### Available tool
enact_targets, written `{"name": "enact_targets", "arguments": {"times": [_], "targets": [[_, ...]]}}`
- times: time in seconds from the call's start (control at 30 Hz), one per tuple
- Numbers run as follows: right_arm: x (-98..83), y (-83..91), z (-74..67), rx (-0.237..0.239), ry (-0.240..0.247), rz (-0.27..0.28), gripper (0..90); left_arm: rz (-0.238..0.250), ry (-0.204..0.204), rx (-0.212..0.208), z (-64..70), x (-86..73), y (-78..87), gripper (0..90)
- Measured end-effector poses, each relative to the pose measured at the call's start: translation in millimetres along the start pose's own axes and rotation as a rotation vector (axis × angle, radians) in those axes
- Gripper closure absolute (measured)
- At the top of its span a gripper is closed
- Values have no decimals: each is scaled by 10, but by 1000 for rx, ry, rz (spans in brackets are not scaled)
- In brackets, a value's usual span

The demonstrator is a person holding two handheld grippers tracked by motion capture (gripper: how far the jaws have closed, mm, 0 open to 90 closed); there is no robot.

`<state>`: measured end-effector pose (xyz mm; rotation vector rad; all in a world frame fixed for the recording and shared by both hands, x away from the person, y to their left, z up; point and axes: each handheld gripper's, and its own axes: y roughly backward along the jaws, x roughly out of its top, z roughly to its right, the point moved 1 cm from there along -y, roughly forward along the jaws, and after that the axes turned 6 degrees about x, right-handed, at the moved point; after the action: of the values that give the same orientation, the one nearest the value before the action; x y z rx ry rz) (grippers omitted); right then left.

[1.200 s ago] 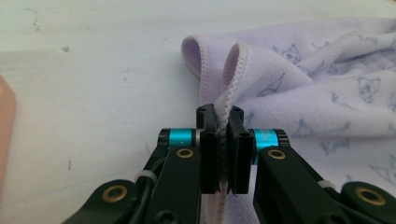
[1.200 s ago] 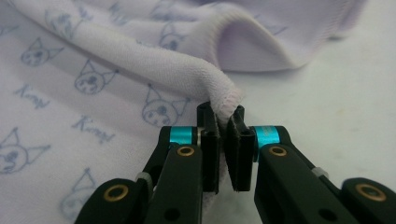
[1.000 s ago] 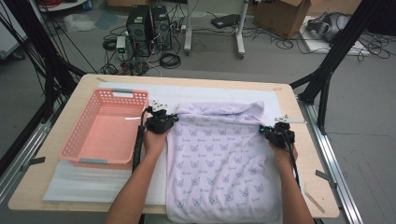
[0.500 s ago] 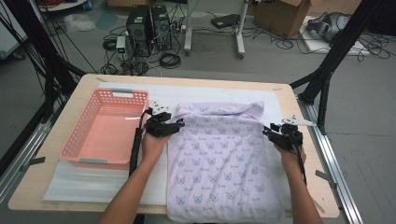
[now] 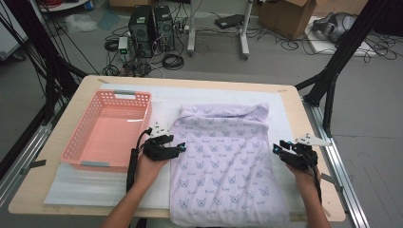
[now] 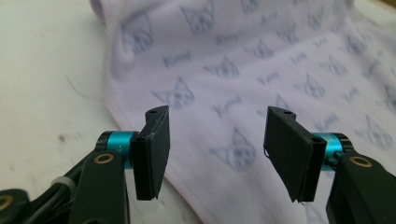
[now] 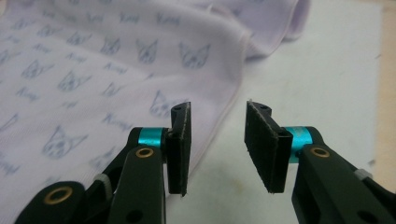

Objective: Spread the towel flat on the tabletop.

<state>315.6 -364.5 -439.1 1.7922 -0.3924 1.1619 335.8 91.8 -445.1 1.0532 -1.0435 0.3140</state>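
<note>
A lilac towel (image 5: 223,156) printed with small cat faces lies flat on the white mat, its near end hanging over the table's front edge. My left gripper (image 5: 180,148) is at the towel's left edge, jaws open, with the towel (image 6: 261,70) spread under and beyond them. My right gripper (image 5: 277,148) is at the towel's right edge, also open, and the hem of the towel (image 7: 93,60) runs just left of the gap between its jaws. Neither gripper holds anything.
A pink plastic basket (image 5: 78,142) stands empty on the left of the table. A white foam mat (image 5: 166,97) covers the tabletop under the towel. Black frame legs, cables and computer boxes sit on the floor beyond the far edge.
Both grippers have drawn back toward the near side along the towel's edges, from its upper corners to about its middle. The towel now lies flatter and smoother.
</note>
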Motion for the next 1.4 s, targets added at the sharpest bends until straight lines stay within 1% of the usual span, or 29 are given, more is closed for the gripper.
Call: {"name": "enact_targets", "arguments": {"times": [0.07,0.1,0.13,0.17,0.2,0.23,0.27,0.3,0.33,0.37,0.43,0.5,0.53,0.57,0.6,0.67,0.7,0.73,0.77,0.8,0.83,0.87,0.9,1.0,1.03,1.2,1.3,1.33,1.4], "targets": [[-64,-4,-47,58,-25,-11,600,-30,5,-30,27,-83,33,405],[-84,0,-72,72,-14,-17,599,-35,18,-43,41,-134,52,401],[-96,16,-106,75,-1,-25,599,-39,29,-53,53,-189,72,398],[-106,33,-135,77,15,-31,598,-25,27,-59,62,-225,107,396],[-118,54,-171,75,23,-38,598,-17,41,-64,77,-242,148,397],[-137,76,-211,71,32,-45,599,-25,58,-81,90,-260,177,401],[-160,96,-246,63,38,-57,599,-39,54,-88,112,-287,204,401],[-184,111,-273,58,44,-64,600,-35,36,-81,142,-323,233,404],[-210,128,-296,57,44,-73,600,-37,30,-72,171,-350,269,404],[-237,151,-319,57,45,-78,600,-52,28,-77,196,-374,295,411],[-289,197,-379,61,52,-85,604,-53,4,-74,251,-420,354,427],[-333,234,-451,45,74,-109,606,-51,-14,-74,309,-458,397,431],[-358,244,-480,37,79,-120,615,-55,-21,-79,334,-472,411,441],[-383,250,-500,35,81,-130,639,-54,-31,-74,353,-483,421,445],[-409,248,-514,32,84,-144,683,-52,-27,-64,371,-490,429,467],[-432,259,-518,45,67,-142,765,-53,-16,-25,382,-498,437,583],[-433,267,-526,44,60,-145,821,-55,-17,-8,390,-498,438,624],[-438,271,-540,53,53,-148,863,-57,-21,6,396,-499,439,669],[-444,270,-561,44,63,-149,864,-57,-22,15,402,-500,439,711],[-444,268,-575,35,68,-148,867,-58,-23,12,403,-500,440,748],[-442,268,-580,32,62,-150,868,-61,-15,-3,404,-503,439,813],[-442,267,-576,37,57,-150,868,-65,-19,0,411,-501,442,846],[-444,268,-569,42,49,-147,869,-66,-21,3,417,-499,440,852],[-450,275,-558,50,34,-141,871,-69,6,-15,388,-499,445,860],[-451,279,-558,50,42,-141,872,-67,14,-18,386,-501,449,862],[-475,326,-574,61,43,-143,872,-64,36,-26,358,-533,499,862],[-497,374,-573,73,27,-144,872,-52,45,-26,353,-564,546,862],[-504,395,-575,84,8,-143,872,-46,46,-21,353,-576,567,862],[-519,438,-576,94,-4,-135,872,-46,46,-24,344,-597,606,862]]}}
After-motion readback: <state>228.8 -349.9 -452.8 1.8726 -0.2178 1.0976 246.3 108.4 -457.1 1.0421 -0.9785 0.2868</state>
